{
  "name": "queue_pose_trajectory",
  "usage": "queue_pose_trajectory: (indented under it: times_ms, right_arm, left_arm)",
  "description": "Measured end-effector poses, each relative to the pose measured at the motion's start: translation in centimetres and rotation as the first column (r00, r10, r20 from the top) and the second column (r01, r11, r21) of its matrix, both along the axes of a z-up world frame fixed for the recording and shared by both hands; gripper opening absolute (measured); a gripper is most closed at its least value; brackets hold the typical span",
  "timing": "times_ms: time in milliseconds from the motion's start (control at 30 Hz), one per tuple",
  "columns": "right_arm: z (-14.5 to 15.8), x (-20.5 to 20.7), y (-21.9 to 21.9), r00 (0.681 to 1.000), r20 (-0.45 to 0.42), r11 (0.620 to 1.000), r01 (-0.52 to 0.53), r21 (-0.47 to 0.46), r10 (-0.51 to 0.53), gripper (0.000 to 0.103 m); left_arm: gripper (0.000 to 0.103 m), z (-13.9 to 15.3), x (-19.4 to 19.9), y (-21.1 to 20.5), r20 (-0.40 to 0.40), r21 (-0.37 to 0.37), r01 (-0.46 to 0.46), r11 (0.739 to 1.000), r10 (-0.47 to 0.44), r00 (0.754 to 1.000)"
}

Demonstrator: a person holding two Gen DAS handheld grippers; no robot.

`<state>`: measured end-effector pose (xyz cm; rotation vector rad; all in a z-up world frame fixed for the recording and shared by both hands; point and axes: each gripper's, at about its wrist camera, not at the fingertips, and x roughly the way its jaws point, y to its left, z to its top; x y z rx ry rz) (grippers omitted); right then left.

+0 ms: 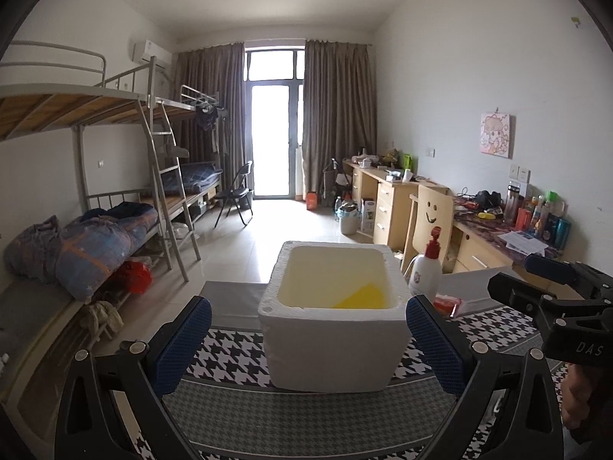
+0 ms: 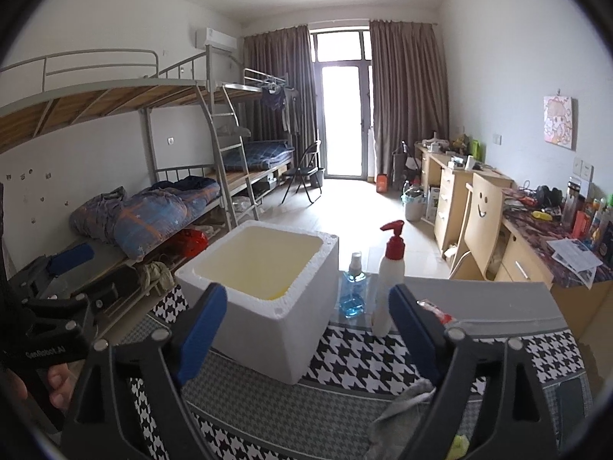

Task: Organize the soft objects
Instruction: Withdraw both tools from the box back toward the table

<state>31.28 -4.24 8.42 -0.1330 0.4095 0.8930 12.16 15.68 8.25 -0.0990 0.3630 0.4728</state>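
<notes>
Both grippers, left [image 1: 308, 339] and right [image 2: 308, 333], hang with fingers spread wide and empty near the white foam box [image 1: 331, 322] on the houndstooth counter [image 1: 230, 356], yellow cloth [image 1: 362, 297] inside, grey cloth [image 2: 402, 418] near right.

The foam box [image 1: 329, 329] stands on the patterned cloth [image 1: 237, 356] covering the desk [image 2: 498, 299], with a sponge [image 1: 364, 296] lying inside it at the bottom. Right of the box stand a pump bottle [image 2: 389, 287] and, behind it, a spray bottle [image 2: 354, 287]. A cloth rag [image 2: 402, 418] lies on the desk near the right front. Bunk beds [image 1: 95, 191] line the left wall; a chair [image 1: 429, 222] stands behind the desk to the right.
</notes>
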Motion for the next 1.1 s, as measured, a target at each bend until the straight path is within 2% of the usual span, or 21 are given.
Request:
queue_pose_trajectory:
  times_ms: [333, 500, 733, 833, 1100]
  right_arm:
    - [-0.6, -1.8, -2.9, 0.997, 0.054, 0.999, 0.046, 0.019, -0.046, 0.093]
    - [-1.0, -2.4, -4.2, 0.997, 0.046, 0.998, 0.059, 0.037, -0.061, 0.093]
    - [-1.6, -3.3, -5.7, 0.994, 0.061, 0.995, 0.084, 0.052, -0.087, 0.094]
    - [-1.8, -3.7, -6.2, 0.993, 0.068, 0.995, 0.090, 0.052, -0.093, 0.094]
    - [-2.1, -5.0, -8.2, 0.986, 0.103, 0.990, 0.125, 0.060, -0.131, 0.094]
  left_arm:
    - [0.102, -1.0, -1.1, -2.0, 0.016, -0.010, 0.034, 0.999, -0.034, 0.999]
    - [0.102, -1.7, -1.6, -3.2, 0.018, -0.030, 0.063, 0.998, -0.063, 0.998]
    - [0.102, -2.4, -2.5, -4.1, 0.027, -0.029, 0.073, 0.997, -0.073, 0.997]
    - [0.102, -2.6, -2.7, -4.7, 0.029, -0.006, 0.075, 0.997, -0.075, 0.997]
    - [0.102, -3.4, -3.5, -6.0, 0.035, -0.007, 0.133, 0.991, -0.133, 0.991]
